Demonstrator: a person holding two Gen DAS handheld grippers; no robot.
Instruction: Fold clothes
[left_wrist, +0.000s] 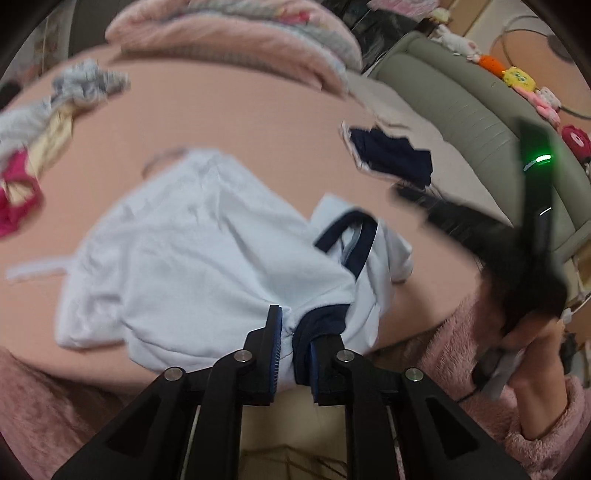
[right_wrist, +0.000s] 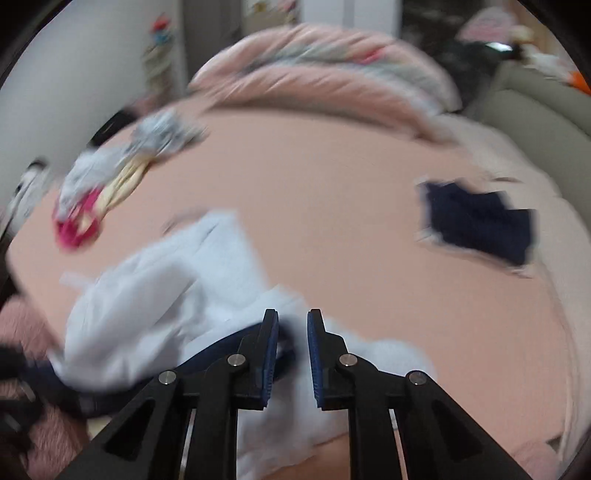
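Left wrist view: white short-sleeved shirt with navy trim (left_wrist: 207, 251) lies crumpled on the pink bed sheet (left_wrist: 236, 118), near the bed's front edge. The left gripper (left_wrist: 295, 332) has its jaws clamped on a bunched fold of the shirt at a navy cuff, white cloth pressed between the blue pads. Beyond the shirt the sheet is bare up to a rolled pink quilt (left_wrist: 236, 40) along the far side. A folded navy garment (left_wrist: 391, 155) sits well apart at the right margin, beside a grey-green padded bed rail (left_wrist: 461, 110). A heap of grey, yellow and magenta clothes (left_wrist: 37, 147) lies at the far left edge. A hand in a fluffy pink sleeve (left_wrist: 532, 373) grips a black handle at right.

Right wrist view: heavily blurred. The right gripper (right_wrist: 291, 328) sits low over the shirt's navy neckline, jaws narrow, with cloth between the pads; whether they actually pinch it I cannot tell. No containers seen.
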